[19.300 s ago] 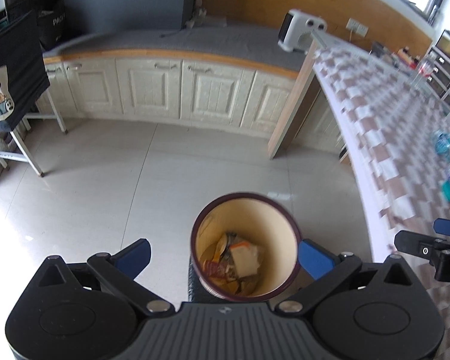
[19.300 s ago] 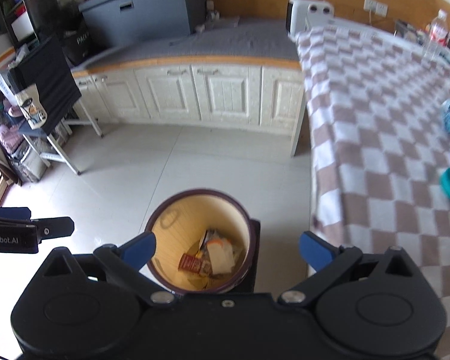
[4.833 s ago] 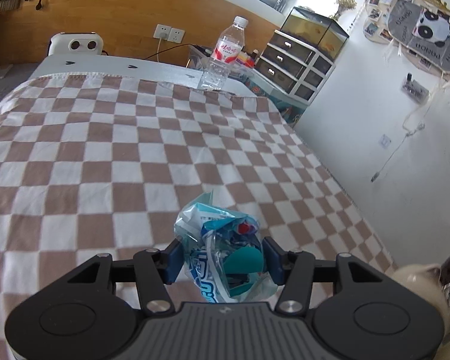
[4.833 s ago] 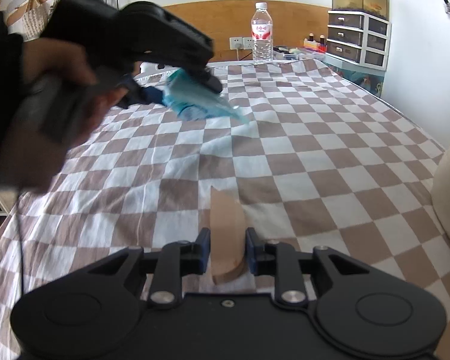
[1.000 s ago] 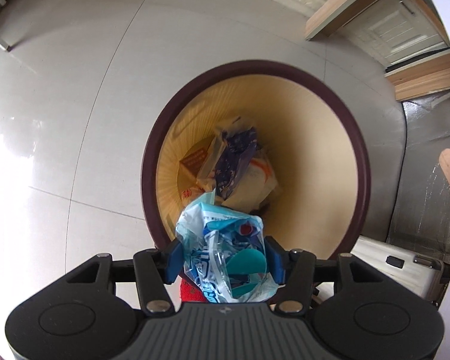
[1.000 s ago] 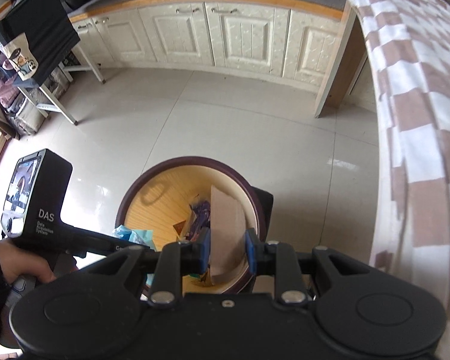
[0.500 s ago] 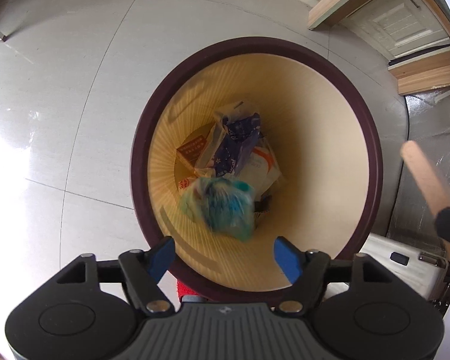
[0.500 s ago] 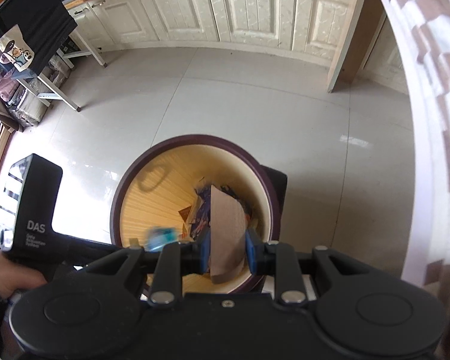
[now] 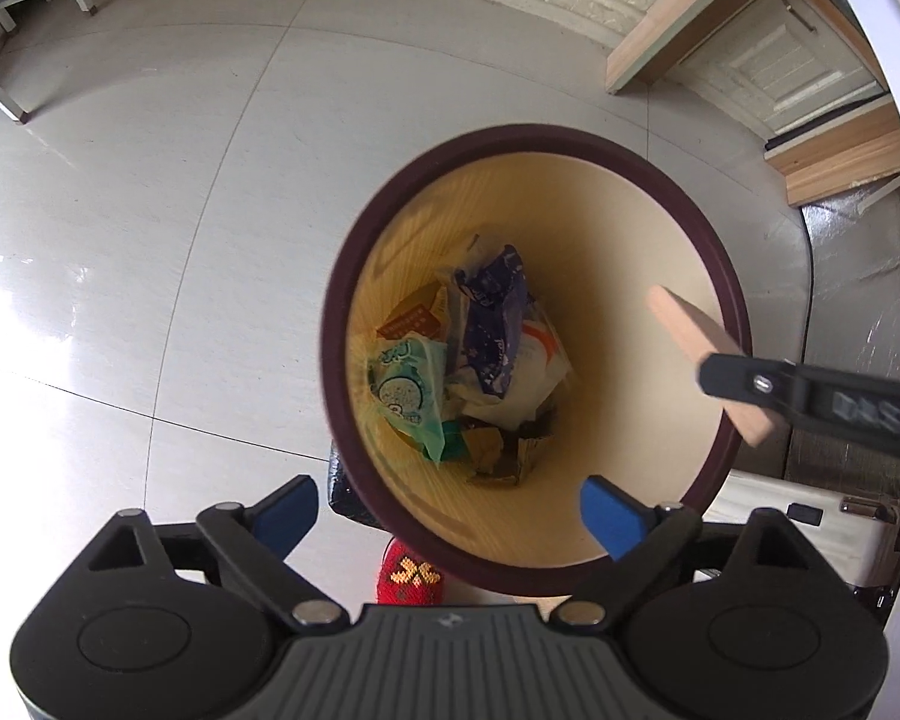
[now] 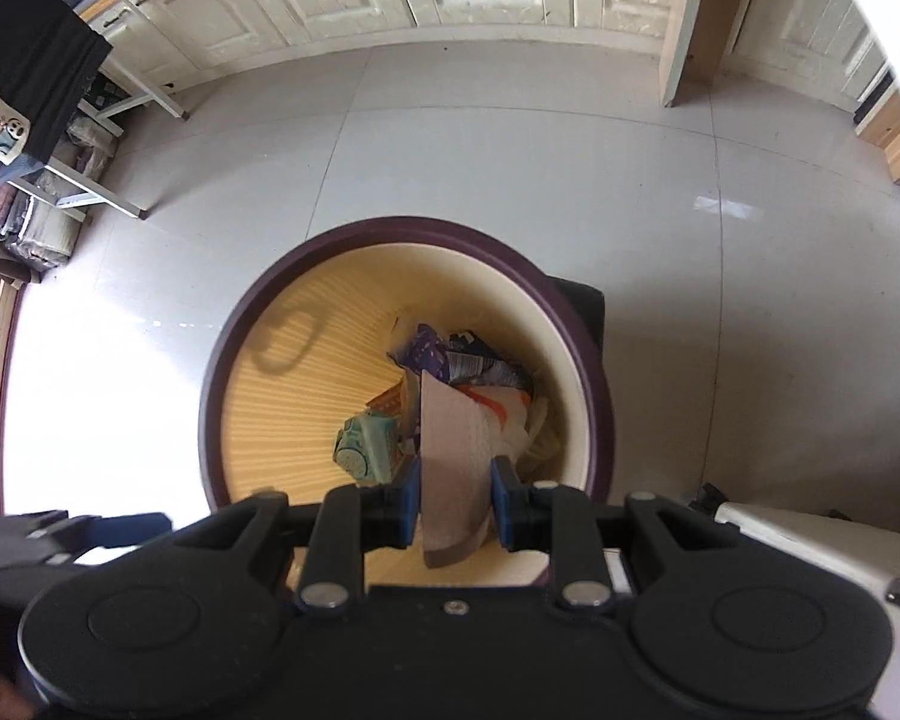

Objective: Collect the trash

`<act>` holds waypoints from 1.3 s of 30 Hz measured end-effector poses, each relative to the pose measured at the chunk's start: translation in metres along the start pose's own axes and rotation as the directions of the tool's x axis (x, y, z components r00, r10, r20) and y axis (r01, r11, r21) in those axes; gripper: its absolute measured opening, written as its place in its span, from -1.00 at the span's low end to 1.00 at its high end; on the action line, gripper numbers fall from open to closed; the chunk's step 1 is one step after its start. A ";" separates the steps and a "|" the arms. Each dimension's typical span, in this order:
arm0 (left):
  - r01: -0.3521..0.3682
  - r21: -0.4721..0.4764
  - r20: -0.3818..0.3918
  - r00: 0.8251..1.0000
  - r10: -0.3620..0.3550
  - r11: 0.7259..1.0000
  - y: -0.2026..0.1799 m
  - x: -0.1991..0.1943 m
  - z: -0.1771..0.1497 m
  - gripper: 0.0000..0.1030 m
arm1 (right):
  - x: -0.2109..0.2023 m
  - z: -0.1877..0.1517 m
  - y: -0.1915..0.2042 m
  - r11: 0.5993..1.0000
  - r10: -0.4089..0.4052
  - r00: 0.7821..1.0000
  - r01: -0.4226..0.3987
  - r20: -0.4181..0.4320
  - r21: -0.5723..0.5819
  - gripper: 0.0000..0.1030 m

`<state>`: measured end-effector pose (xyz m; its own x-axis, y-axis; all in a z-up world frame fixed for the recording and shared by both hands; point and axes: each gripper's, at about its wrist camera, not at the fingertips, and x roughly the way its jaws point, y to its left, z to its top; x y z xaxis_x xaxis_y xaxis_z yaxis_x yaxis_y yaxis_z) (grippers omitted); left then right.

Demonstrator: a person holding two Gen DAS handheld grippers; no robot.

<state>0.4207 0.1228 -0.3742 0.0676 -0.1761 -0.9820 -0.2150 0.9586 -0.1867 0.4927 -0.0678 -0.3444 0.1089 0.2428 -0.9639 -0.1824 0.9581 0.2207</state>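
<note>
Above the trash bin, my left gripper has just been opening, nothing between its jaws; the blue wrapper lies inside. My right gripper clamps a wooden piece over the bin's right side.

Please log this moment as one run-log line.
left gripper: open, just released | blue wrapper: in bin | right gripper: holding tan piece over bin

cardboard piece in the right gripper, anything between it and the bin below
Nothing visible does. The cardboard piece, clamped in the right gripper, hangs over the open mouth of the trash bin; only earlier trash lies at the bottom.
</note>
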 end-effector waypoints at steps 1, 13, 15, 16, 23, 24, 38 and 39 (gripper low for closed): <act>0.001 -0.002 0.004 1.000 -0.001 1.000 0.002 -0.001 -0.001 0.88 | 0.005 0.001 0.000 1.000 -0.004 1.000 0.004 0.002 0.002 -0.50; 0.006 -0.022 0.017 1.000 -0.006 1.000 0.007 -0.004 -0.005 1.00 | 0.019 0.000 -0.009 0.998 -0.049 0.999 0.049 -0.009 0.025 -0.02; -0.003 -0.015 0.026 1.000 0.003 1.000 0.005 -0.007 -0.004 1.00 | 0.016 -0.004 -0.007 0.998 -0.055 0.998 0.055 -0.015 0.014 -0.01; -0.006 -0.010 0.032 0.999 0.006 1.000 0.004 -0.009 -0.003 1.00 | 0.013 -0.005 -0.006 0.998 -0.059 0.998 0.059 -0.018 0.011 0.01; -0.011 0.007 0.080 0.997 0.010 1.000 0.004 -0.027 0.000 1.00 | -0.008 -0.008 -0.004 0.997 -0.066 0.998 0.066 -0.005 0.040 0.63; -0.010 0.010 0.087 0.996 0.009 1.000 0.005 -0.031 0.000 1.00 | -0.012 -0.009 -0.005 0.996 -0.064 0.998 0.064 -0.004 0.062 0.79; -0.033 0.096 0.203 0.979 0.013 0.995 -0.005 -0.119 -0.016 1.00 | -0.114 -0.016 0.014 0.988 -0.148 0.978 0.139 0.151 0.066 0.98; -0.041 0.104 0.213 0.977 0.018 0.994 -0.006 -0.126 -0.019 1.00 | -0.121 -0.017 0.015 0.988 -0.149 0.976 0.141 0.161 0.063 0.98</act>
<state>0.3952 0.1346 -0.2498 0.2698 -0.1069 -0.9570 -0.1155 0.9831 -0.1424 0.4599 -0.0852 -0.2267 0.2912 0.1184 -0.9493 -0.1036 0.9904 0.0917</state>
